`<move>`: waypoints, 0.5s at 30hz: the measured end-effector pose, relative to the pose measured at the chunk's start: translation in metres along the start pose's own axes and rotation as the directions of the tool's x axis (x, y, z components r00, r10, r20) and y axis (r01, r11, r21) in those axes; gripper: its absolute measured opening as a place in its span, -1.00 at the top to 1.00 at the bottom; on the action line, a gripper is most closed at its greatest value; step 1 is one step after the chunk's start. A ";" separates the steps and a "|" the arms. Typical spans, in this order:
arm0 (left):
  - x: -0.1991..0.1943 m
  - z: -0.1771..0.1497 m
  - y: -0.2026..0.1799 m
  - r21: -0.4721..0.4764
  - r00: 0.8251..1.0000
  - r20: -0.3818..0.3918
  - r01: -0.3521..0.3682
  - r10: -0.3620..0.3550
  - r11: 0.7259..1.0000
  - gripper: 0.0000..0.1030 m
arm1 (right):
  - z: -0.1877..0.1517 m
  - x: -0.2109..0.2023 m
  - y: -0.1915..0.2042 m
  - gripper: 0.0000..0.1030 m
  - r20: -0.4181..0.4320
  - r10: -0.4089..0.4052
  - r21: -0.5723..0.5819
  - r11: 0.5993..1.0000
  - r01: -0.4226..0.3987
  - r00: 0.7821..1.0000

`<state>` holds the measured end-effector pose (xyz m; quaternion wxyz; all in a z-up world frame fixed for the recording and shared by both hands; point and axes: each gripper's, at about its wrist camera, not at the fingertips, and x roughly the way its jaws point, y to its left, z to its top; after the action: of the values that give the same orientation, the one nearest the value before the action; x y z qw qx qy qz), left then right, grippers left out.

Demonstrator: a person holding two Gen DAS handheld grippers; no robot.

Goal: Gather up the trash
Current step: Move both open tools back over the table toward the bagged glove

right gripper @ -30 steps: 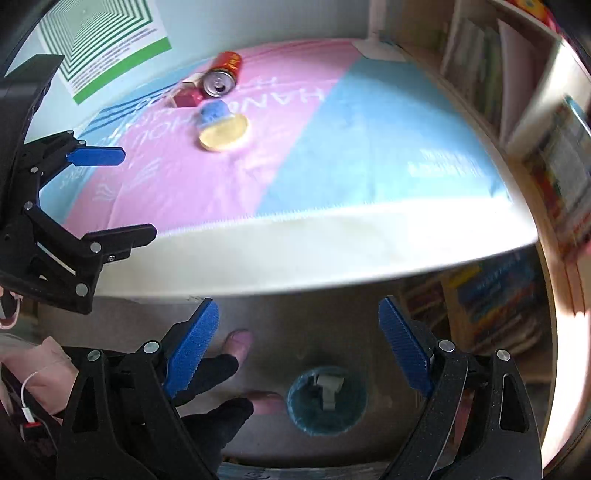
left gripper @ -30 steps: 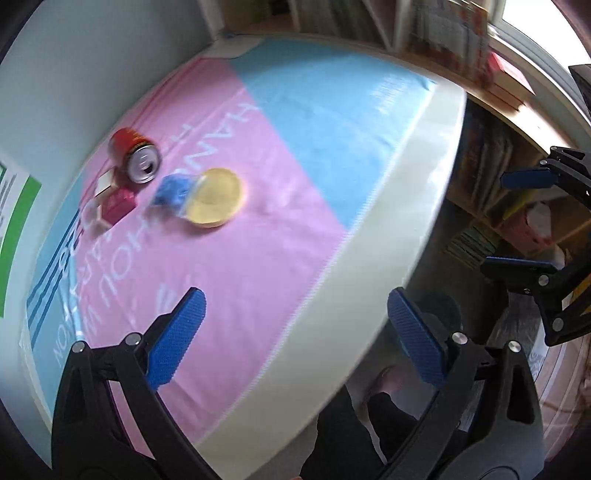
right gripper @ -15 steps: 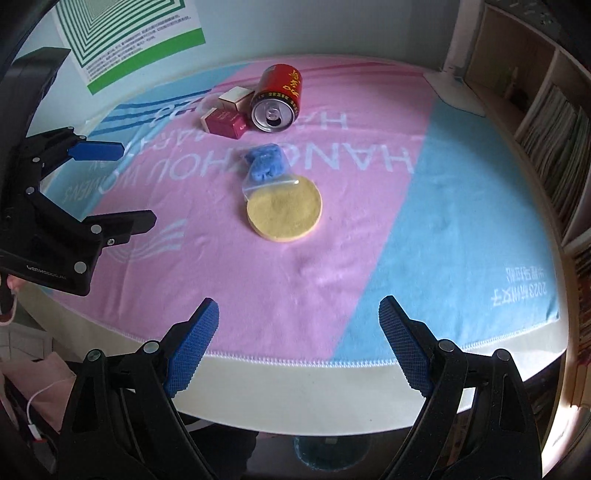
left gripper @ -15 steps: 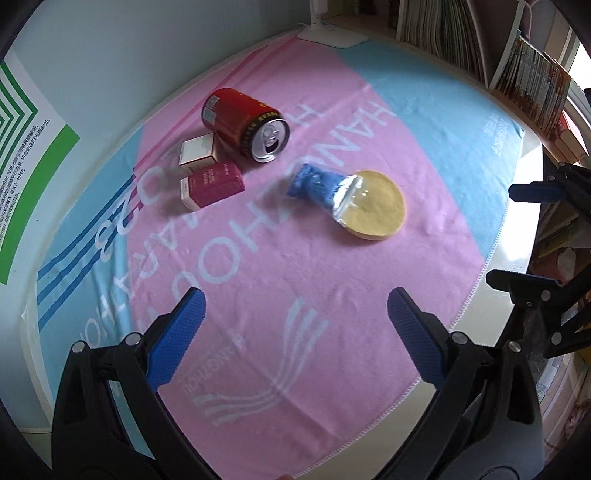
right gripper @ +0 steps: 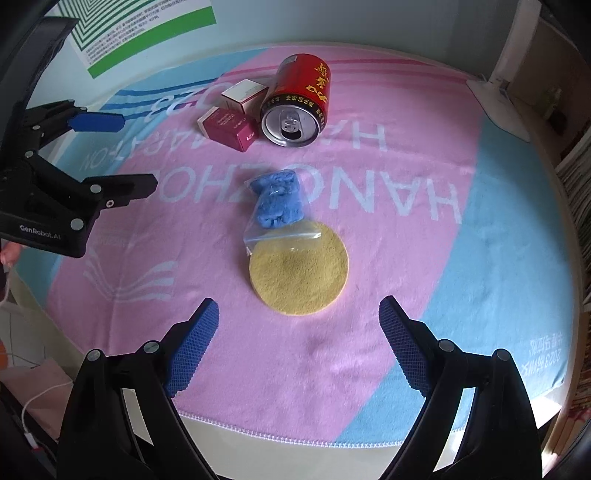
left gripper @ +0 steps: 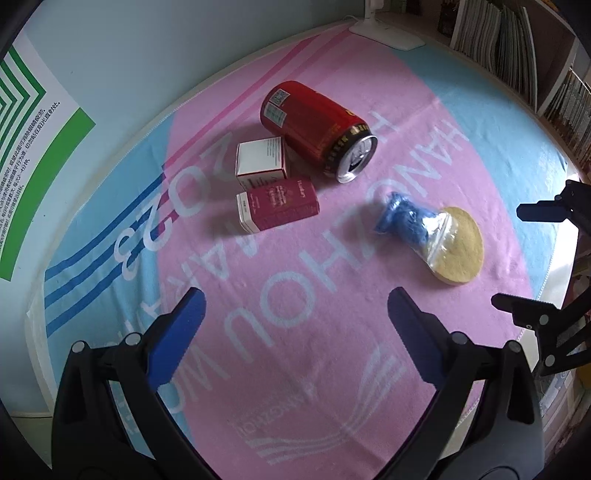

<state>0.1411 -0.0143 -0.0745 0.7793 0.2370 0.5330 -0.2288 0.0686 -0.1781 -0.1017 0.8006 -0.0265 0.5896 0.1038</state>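
A red drink can lies on its side on the pink and blue cloth. Beside it sit a white box and a maroon box. A clear bag holding crumpled blue material rests partly on a round yellow sponge pad. My left gripper hovers open above the cloth, short of the boxes. My right gripper is open just short of the yellow pad. Nothing is between either pair of fingers.
The cloth covers a round table with its near rim below my right gripper. A white lamp base stands at the far edge. Bookshelves line the right side, and a green-striped poster hangs on the wall.
Both grippers have swung from beyond the table's edge, over the floor and a bin, to above the cloth. The trash items now appear closer. Both jaws stayed open.
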 end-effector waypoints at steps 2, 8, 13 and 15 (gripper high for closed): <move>0.006 0.008 0.004 -0.012 1.000 -0.005 0.005 -0.005 1.000 -0.87 | 0.008 0.008 -0.003 -0.71 -0.013 0.005 -0.013 1.000 -0.005 1.000; 0.033 0.031 0.010 -0.033 0.999 -0.042 0.016 -0.018 0.999 -0.87 | 0.021 0.032 -0.009 -0.71 -0.048 0.023 -0.046 0.999 -0.025 0.999; 0.052 0.045 0.011 -0.033 0.998 -0.063 0.026 -0.028 0.999 -0.87 | 0.020 0.047 -0.008 -0.71 -0.077 0.015 -0.073 0.997 -0.021 0.997; 0.058 0.050 0.011 -0.031 0.997 -0.067 0.030 -0.032 0.999 -0.87 | 0.019 0.051 -0.007 -0.71 -0.076 0.012 -0.090 0.996 -0.019 0.997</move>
<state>0.2032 -0.0425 -0.1117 0.7609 0.2244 0.5659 -0.2247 0.1021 -0.1753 -0.1450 0.7748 -0.0620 0.6144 0.1353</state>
